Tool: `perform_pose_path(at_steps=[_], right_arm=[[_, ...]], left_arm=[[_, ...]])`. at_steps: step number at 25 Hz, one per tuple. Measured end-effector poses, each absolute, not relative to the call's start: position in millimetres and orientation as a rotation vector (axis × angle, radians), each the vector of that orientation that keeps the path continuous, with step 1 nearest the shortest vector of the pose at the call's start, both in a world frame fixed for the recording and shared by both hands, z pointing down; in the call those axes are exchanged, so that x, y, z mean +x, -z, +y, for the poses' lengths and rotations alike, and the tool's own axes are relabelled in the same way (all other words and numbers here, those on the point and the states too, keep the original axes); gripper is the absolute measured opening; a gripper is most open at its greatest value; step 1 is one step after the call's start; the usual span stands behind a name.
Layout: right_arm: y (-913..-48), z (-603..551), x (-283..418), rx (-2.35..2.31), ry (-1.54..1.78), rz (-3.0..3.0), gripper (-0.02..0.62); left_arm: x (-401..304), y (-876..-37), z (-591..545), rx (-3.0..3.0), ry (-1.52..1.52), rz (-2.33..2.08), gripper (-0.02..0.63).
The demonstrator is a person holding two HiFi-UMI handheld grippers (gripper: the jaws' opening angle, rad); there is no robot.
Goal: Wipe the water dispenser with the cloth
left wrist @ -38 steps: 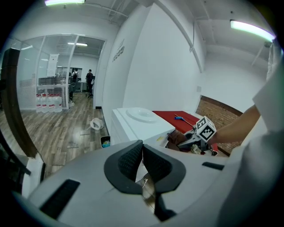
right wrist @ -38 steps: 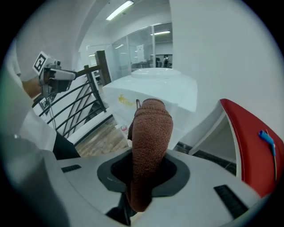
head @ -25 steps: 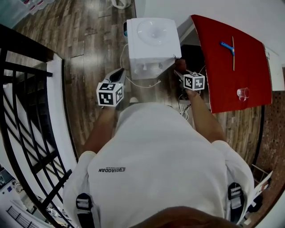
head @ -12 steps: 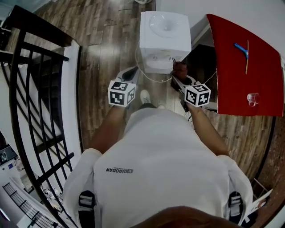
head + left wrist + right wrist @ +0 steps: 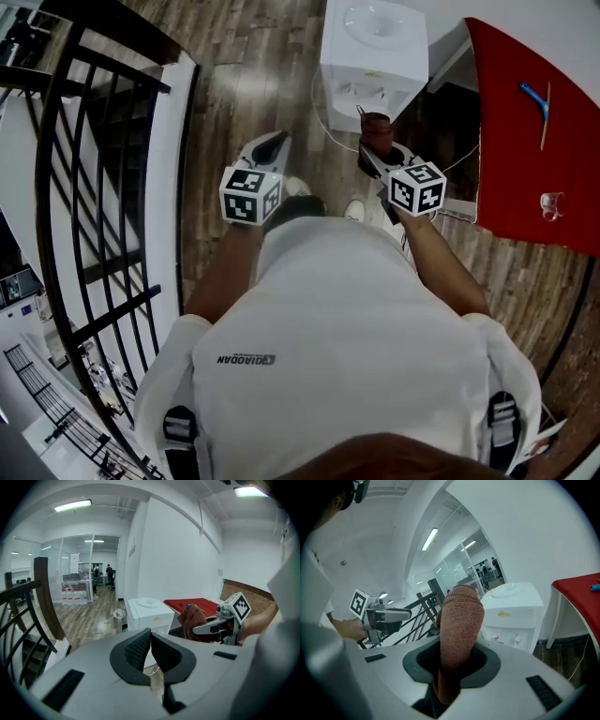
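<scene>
**Cloth gripped, dispenser not yet touched**

The right gripper (image 5: 452, 660) was clenched on the cloth (image 5: 459, 620), a rust-brown knitted fold that stood up out of the jaws like a thumb. The left gripper (image 5: 150, 651) carried nothing: its 2 ribbed pads met at the tips with nothing between them, and it was held level, beside the right one.

The water dispenser (image 5: 375, 47), a white cabinet with a dished top and 2 small taps in a front recess, stood on the wooden floor (image 5: 234, 94) ahead of the person, just beside a red table (image 5: 525, 131). From the head view the cloth sat in front of the tap face and below the top. The right gripper view showed open room between the cloth and the cabinet, so the 2 were apart.

By my reading the step in hand was the approach, with the wiping itself not yet begun (no panel of the dispenser had cloth against it).

The next move would call for carrying the right gripper forward until the free fold of the cloth lay flat against a surface, the top or the front face being nearest. It would then need a light press and a sweep across. The grip looked deep enough to hold through a stroke. The taps stick out, so a pass over the front would want care around them. The left gripper had no evident part to play beyond keeping clear.
</scene>
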State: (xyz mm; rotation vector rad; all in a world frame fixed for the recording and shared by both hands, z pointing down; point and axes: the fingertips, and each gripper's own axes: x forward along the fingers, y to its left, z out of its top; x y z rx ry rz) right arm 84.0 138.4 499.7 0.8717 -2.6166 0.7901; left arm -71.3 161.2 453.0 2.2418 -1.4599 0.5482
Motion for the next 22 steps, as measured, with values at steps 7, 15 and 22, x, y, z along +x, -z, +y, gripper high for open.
perform_pose_path(at_steps=[7,15,22], right_arm=[[-495.9,156.0,28.4,0.841,-0.759,-2.608,0.066],[-503.0,157.7,-73.8,0.990,-0.820,-2.563,0.066],[-494.4,165.8,-142.7,1.171,-0.801,-2.534,0.066]], left_arm=[[-142.5,-444.0,164.9,2.229,-0.479,-1.528,0.002],[-244.3,-440.5,165.0,2.369,-0.518,-1.401,0.000],[-328.3,-452.6,174.0,2.412,-0.560,-1.282,0.001]])
